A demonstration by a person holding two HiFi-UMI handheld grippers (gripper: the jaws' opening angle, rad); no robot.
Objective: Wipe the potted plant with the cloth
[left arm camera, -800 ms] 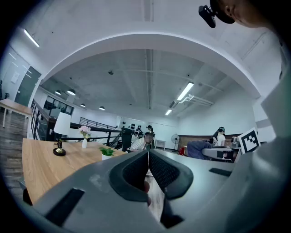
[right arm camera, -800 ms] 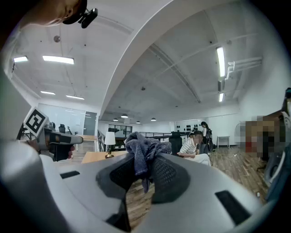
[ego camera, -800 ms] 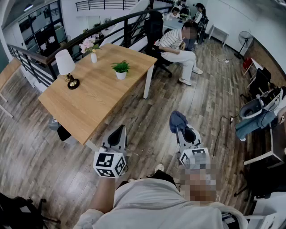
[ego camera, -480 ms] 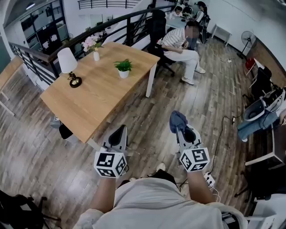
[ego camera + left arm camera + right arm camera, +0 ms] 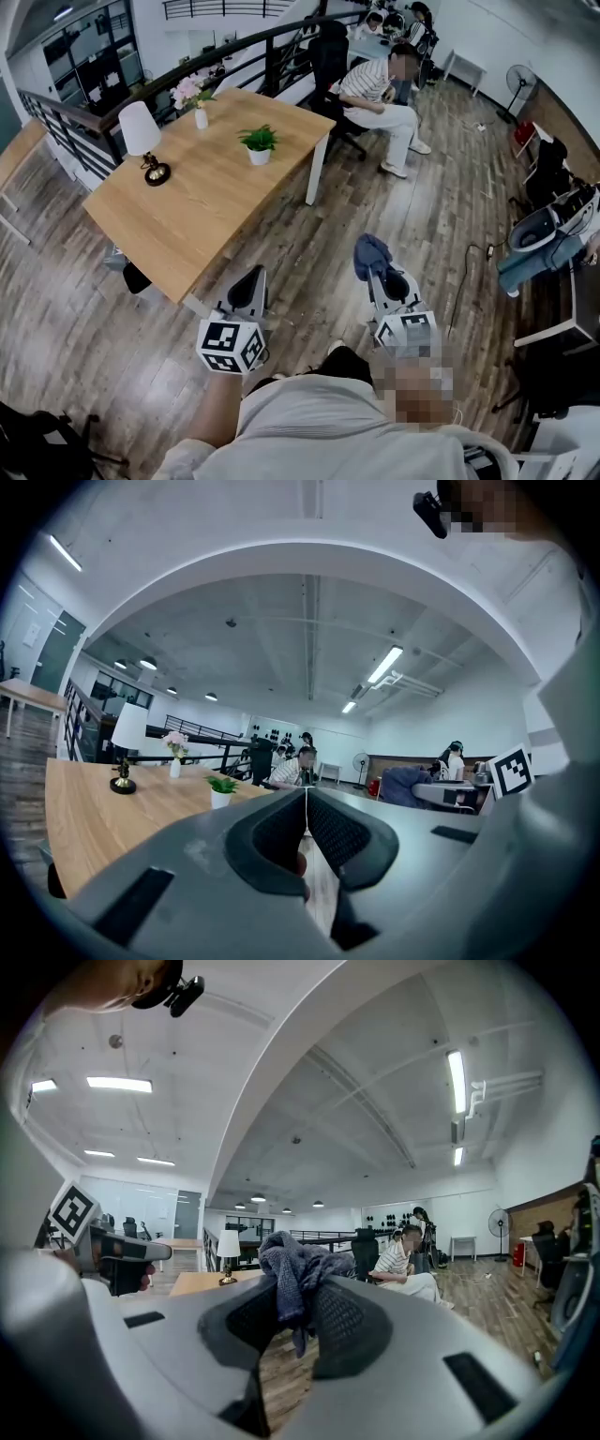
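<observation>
Left tool [image 5: 247, 279]: jaws together, nothing in them. Right tool [image 5: 377, 267]: clamped on the cloth [image 5: 372, 250], which bunches up above the tips. Plant [image 5: 257, 142] sits on the surface [image 5: 178, 220] toward its far end, well apart from both tools. It's at 12 o'clock from the left, roughly 11 from the right. My read: the cloth must travel forward and left. No wiping yet.

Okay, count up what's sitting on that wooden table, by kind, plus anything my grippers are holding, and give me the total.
Lamp: 1
Vase of flowers: 1
Potted plant: 1
Cloth, held in the right gripper: 1
Total: 4
</observation>
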